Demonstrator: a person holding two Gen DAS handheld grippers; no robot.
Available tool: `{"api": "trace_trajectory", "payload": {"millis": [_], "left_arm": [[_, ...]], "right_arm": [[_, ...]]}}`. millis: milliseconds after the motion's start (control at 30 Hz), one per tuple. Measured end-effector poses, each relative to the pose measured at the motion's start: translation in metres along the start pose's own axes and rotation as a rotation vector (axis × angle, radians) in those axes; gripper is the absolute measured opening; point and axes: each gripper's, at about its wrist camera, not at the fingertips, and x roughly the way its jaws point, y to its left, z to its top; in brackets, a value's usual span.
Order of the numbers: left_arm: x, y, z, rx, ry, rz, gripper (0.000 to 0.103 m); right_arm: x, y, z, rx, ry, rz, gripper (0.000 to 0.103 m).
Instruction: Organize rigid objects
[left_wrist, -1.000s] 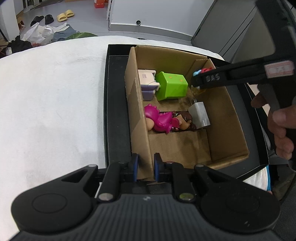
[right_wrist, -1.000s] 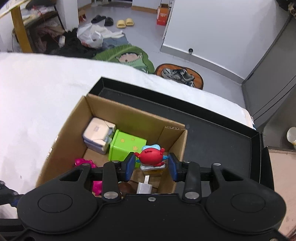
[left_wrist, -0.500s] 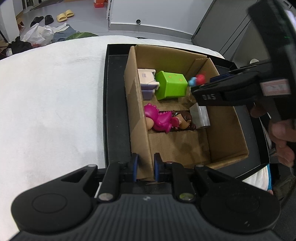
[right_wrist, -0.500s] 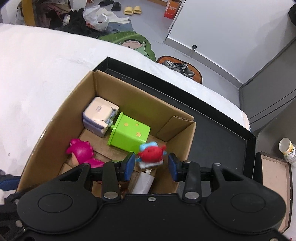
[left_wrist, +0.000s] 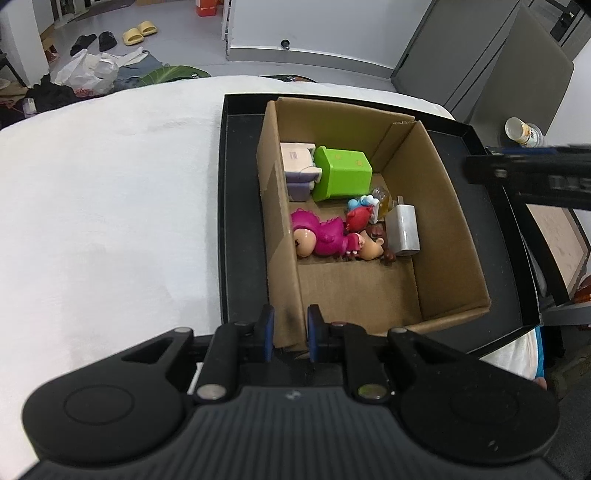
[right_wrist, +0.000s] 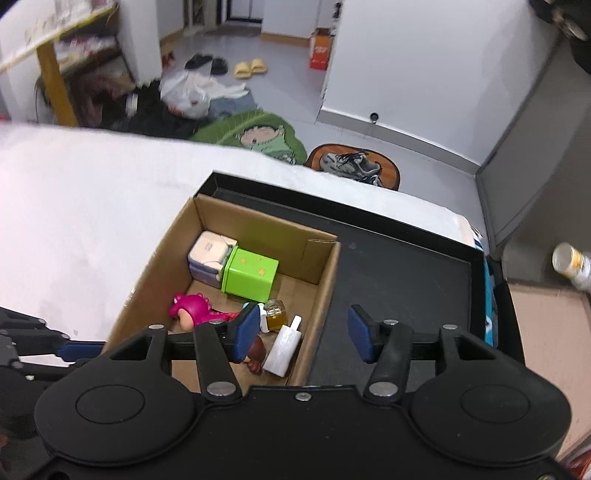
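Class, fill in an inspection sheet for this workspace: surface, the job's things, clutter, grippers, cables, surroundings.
Surface: white cloth-covered table with a black tray on it.
Job's things: cardboard box stands in the tray; inside lie a green cube, pink doll, red-and-blue figure, white charger.
Clutter: nothing seen on the table.
Grippers: left hand-held gripper clamps the box's near wall; right hand-held gripper open, jaws have just been opening, nothing between them.
Cables: nothing seen.
Surroundings: slippers, bags and clothes on the floor.
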Motion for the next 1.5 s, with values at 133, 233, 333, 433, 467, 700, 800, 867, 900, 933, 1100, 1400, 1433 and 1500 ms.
{"api": "trace_trajectory", "payload": {"millis": [133, 233, 333, 433, 467, 700, 800, 867, 900, 933, 1100, 1400, 1433, 1500], "left_arm": [[-0.014, -0.004, -0.001, 0.01, -0.012, -0.002, 0.016], [-0.028, -0.007, -0.003, 0.011, -0.033, 0.002, 0.017], [-0.042, -0.012, -0.006, 0.014, -0.057, 0.002, 0.022], [-0.06, -0.019, -0.01, 0.031, -0.079, -0.001, 0.03], [-0.065, -0.022, -0.011, 0.034, -0.086, -0.004, 0.034], [-0.105, -0.041, -0.027, 0.046, -0.164, -0.04, 0.07], [-0.122, -0.049, -0.034, 0.049, -0.198, -0.057, 0.077], [-0.134, -0.056, -0.04, 0.064, -0.218, -0.058, 0.079], [-0.138, -0.06, -0.043, 0.073, -0.224, -0.06, 0.08], [-0.143, -0.064, -0.046, 0.079, -0.232, -0.067, 0.081], [-0.167, -0.084, -0.061, 0.117, -0.277, -0.047, 0.086], [-0.221, -0.109, -0.077, 0.138, -0.38, -0.062, 0.097], [-0.223, -0.11, -0.078, 0.138, -0.382, -0.064, 0.097], [-0.228, -0.113, -0.082, 0.128, -0.39, -0.068, 0.098]], "right_arm": [[-0.022, -0.015, -0.009, 0.073, -0.026, 0.023, 0.061], [-0.036, -0.024, -0.017, 0.118, -0.048, 0.035, 0.068], [-0.051, -0.032, -0.027, 0.156, -0.076, 0.039, 0.072], [-0.067, -0.039, -0.039, 0.209, -0.107, 0.055, 0.079], [-0.073, -0.041, -0.043, 0.222, -0.12, 0.052, 0.081], [-0.111, -0.055, -0.071, 0.321, -0.19, 0.062, 0.098], [-0.129, -0.061, -0.082, 0.364, -0.224, 0.049, 0.103], [-0.139, -0.063, -0.089, 0.383, -0.245, 0.047, 0.103], [-0.143, -0.063, -0.092, 0.39, -0.253, 0.05, 0.103], [-0.147, -0.064, -0.095, 0.398, -0.26, 0.056, 0.103], [-0.163, -0.062, -0.109, 0.412, -0.275, 0.063, 0.103], [-0.198, -0.062, -0.135, 0.437, -0.324, 0.057, 0.103], [-0.201, -0.061, -0.137, 0.434, -0.328, 0.054, 0.103], [-0.207, -0.06, -0.143, 0.427, -0.332, 0.047, 0.103]]}}
